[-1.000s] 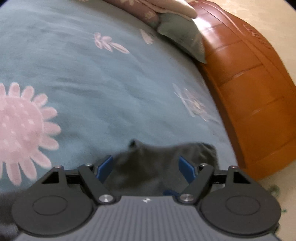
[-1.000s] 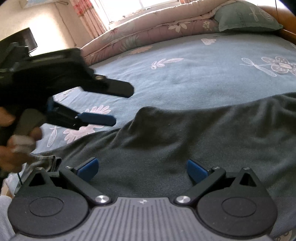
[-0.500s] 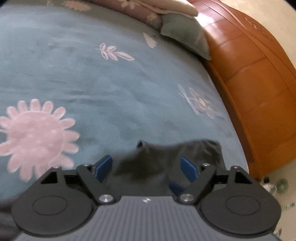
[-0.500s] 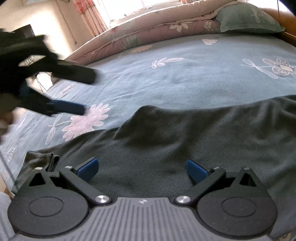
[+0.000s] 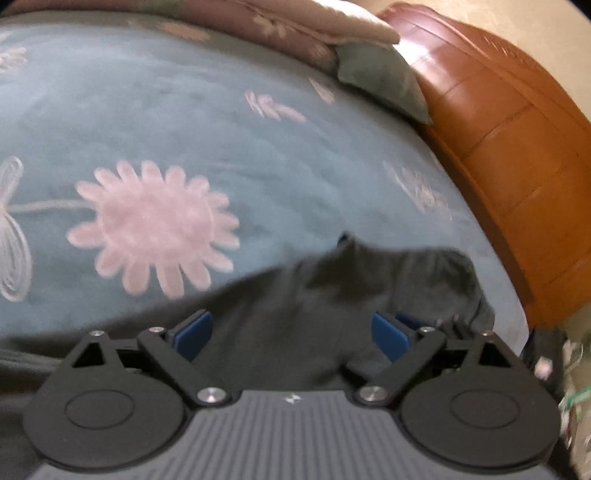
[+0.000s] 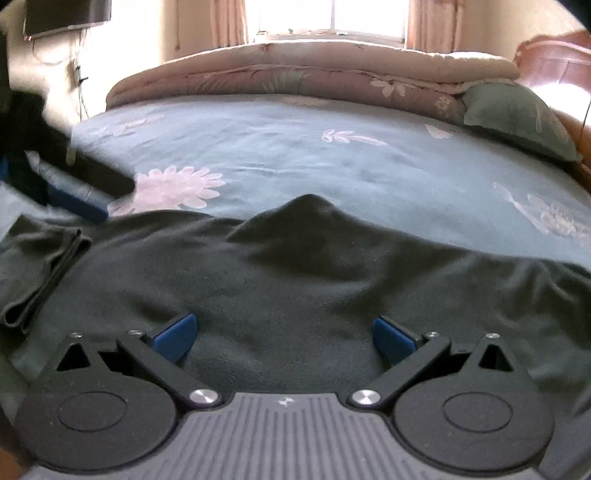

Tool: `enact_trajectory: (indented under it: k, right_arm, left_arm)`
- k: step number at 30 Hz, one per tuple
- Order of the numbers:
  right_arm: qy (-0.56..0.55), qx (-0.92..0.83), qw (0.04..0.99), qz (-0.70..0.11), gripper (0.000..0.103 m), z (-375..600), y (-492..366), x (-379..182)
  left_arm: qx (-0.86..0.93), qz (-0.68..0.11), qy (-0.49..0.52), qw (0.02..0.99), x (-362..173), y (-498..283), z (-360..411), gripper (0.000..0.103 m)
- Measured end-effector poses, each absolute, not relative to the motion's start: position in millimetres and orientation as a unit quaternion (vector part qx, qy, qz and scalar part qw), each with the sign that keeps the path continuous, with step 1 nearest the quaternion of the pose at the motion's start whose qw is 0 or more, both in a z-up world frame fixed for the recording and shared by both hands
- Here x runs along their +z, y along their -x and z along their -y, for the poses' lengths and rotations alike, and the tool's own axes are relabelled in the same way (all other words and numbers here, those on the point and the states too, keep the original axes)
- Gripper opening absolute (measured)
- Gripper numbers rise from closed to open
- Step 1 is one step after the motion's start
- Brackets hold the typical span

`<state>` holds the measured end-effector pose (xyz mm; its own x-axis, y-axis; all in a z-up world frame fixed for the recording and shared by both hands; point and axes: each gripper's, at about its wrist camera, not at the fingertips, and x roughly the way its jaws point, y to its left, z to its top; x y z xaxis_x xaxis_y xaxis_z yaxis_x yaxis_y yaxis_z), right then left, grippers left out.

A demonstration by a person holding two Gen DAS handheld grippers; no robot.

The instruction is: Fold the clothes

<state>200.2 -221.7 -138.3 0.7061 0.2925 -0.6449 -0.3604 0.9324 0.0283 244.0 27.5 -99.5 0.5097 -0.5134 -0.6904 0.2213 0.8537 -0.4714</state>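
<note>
The dark grey garment [image 6: 295, 288] lay spread on the blue flowered bedspread [image 6: 332, 162], near the front edge of the bed. In the right wrist view the right gripper [image 6: 284, 334] stood over the cloth with its jaws spread wide; the fabric passed under and between the blue pads [image 6: 173, 336] but nothing was pinched, and a small raised peak of cloth stood just ahead of the jaws. A folded end of the garment lay at the left side of this view. In the left wrist view the left gripper [image 5: 291, 330] also had its jaws spread, with the garment [image 5: 332, 288] lying between and beyond them, its far edge ending close to the wooden bed frame [image 5: 517, 155]. The left gripper [image 6: 74, 184] showed blurred at the left edge of the right wrist view. Compared with one second before, the left gripper had moved away to the left, so more of the pink flower [image 5: 151, 225] came into its view, and the right camera now looked more level, showing the folded quilt [image 6: 314, 70] and the window [image 6: 332, 18].
</note>
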Motion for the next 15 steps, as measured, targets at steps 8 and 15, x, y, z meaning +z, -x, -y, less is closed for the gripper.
enact_trajectory:
  k: [8,15]
  right_arm:
    - [0.042,0.237,0.915,-0.323,0.103,210.2,-181.8,-120.8]
    - [0.126,0.253,0.9,-0.331,0.103,166.3,-147.6,-130.6]
  left_arm:
    - [-0.228,-0.398,0.115,0.881,-112.8,-240.4,-32.6,0.093]
    - [-0.23,-0.384,0.112,0.887,-107.9,-234.0,-35.9,0.093]
